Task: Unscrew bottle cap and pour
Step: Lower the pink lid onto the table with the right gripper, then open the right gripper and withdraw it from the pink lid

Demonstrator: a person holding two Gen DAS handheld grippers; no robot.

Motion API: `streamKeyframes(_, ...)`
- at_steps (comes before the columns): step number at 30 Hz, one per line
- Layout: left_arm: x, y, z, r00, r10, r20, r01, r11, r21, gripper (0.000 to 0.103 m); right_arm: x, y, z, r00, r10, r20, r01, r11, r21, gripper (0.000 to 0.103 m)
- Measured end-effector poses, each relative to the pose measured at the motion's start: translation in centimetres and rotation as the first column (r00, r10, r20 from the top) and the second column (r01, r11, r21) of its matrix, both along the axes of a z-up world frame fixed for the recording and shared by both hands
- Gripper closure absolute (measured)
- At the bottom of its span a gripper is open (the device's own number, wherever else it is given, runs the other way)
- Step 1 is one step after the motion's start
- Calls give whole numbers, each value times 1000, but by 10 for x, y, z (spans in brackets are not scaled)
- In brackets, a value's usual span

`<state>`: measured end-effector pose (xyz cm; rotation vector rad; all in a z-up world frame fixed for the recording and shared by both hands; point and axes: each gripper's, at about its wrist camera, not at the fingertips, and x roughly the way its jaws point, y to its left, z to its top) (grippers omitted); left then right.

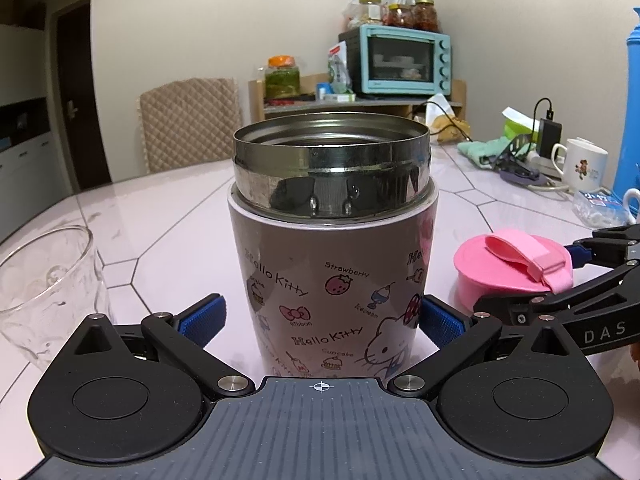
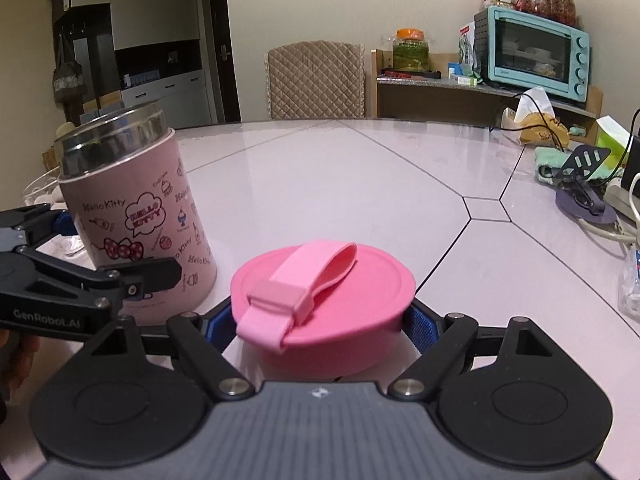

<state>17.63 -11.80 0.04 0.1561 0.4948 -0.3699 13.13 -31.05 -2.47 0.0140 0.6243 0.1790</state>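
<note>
1. One surface [image 2: 360, 184]: pale glossy top w/ thin dark hexagon seams.
2. One bottle [image 1: 332, 264]: pink cylinder w/ cartoon print, bare steel threaded neck, mouth uncapped; stands upright on the surface.
3. Two grippers. Left gripper [image 1: 320, 320]: blue ribbed pads spread, one each side of the bottle low down; slight gap on the left, right side unclear. Right gripper [image 2: 322, 320]: pads hug the cap's sides, looks clamped.
4. One glass [image 1: 44, 288]: clear, faceted, left of the bottle; plain only in left wrist view.
5. One cap [image 2: 324, 300]: round pink plastic disc w/ flexible loop strap, right of the bottle; right wrist view shows it closest.
</note>
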Motion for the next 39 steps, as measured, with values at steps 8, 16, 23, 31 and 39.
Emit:
streamKeyframes(8,-1,-3,-1,1000,0,0,0,1000,2,0,-1,2,0,1000,-3,-17,2,1000,-12,17)
streamKeyframes(16,-2,-5,-2,1000,-1,1,1,1000,9,0,0,3,0,1000,-1,-24,0,1000,-21,16)
streamKeyframes(23,-2,-4,-3,1000,4,-4,-4,1000,6,0,1,1,-1,1000,-6,-30,5,1000,-16,11)
streamKeyframes(31,-4,-6,-3,1000,-3,1,3,1000,19,0,-4,1,0,1000,-7,-19,6,1000,-18,2)
streamKeyframes(39,-6,-4,-3,1000,-8,-6,8,1000,16,0,-9,2,0,1000,-16,-17,15,999,-31,0)
